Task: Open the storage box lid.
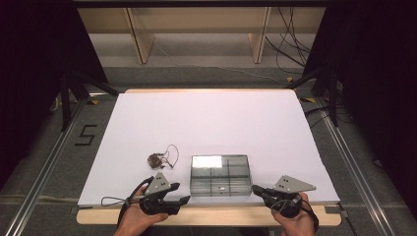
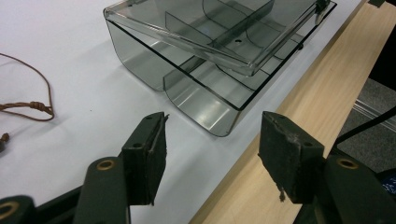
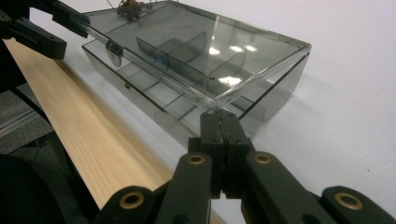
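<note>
A clear smoky-grey compartment box (image 1: pixel 220 183) sits near the table's front edge, its hinged lid (image 3: pixel 196 37) tilted slightly up off the base (image 3: pixel 276 95). My right gripper (image 1: pixel 255 189) is shut, and its closed tips (image 3: pixel 223 115) touch the lid's raised near corner. At the box's left end my left gripper (image 1: pixel 180 193) stands open with nothing between its pads (image 2: pixel 149 154); the box's curved end wall (image 2: pixel 140 65) lies just beyond them. A small object lies in one compartment (image 1: pixel 222 187).
A brown corded trinket (image 1: pixel 157 160) lies on the white table sheet (image 1: pixel 206 123) left of the box, its cord (image 2: pixel 28 107) looping beside my left gripper. The bare wooden table edge (image 2: pixel 299 107) runs along the front. The other gripper (image 3: pixel 46 28) is visible past the box's far end.
</note>
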{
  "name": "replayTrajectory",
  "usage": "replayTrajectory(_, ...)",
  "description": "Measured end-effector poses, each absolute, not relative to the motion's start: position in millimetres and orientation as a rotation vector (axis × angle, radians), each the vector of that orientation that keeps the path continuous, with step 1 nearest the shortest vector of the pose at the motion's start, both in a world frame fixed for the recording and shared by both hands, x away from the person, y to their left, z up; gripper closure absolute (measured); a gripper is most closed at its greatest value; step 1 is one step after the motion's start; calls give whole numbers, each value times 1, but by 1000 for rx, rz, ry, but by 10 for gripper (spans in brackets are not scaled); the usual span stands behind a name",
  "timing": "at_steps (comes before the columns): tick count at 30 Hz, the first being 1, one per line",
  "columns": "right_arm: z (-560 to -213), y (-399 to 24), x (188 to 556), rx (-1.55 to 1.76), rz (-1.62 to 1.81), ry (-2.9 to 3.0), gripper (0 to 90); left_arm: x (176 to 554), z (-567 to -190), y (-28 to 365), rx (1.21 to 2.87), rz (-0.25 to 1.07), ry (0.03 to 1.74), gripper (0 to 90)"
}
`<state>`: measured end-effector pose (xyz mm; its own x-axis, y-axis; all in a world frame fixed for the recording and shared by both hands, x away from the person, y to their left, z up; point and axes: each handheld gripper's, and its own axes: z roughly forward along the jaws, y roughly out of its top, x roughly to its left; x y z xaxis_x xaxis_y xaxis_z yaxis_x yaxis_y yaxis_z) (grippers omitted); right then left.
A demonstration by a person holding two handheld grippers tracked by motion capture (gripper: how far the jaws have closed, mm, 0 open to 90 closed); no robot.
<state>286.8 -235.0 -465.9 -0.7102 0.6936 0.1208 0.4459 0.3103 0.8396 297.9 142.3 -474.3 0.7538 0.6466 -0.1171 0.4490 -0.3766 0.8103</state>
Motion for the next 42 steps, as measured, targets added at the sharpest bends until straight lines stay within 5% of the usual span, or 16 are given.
replayTrajectory(42,-446,-224,326,977,1398,2242,900,351,-452,132,1926,374,797,314)
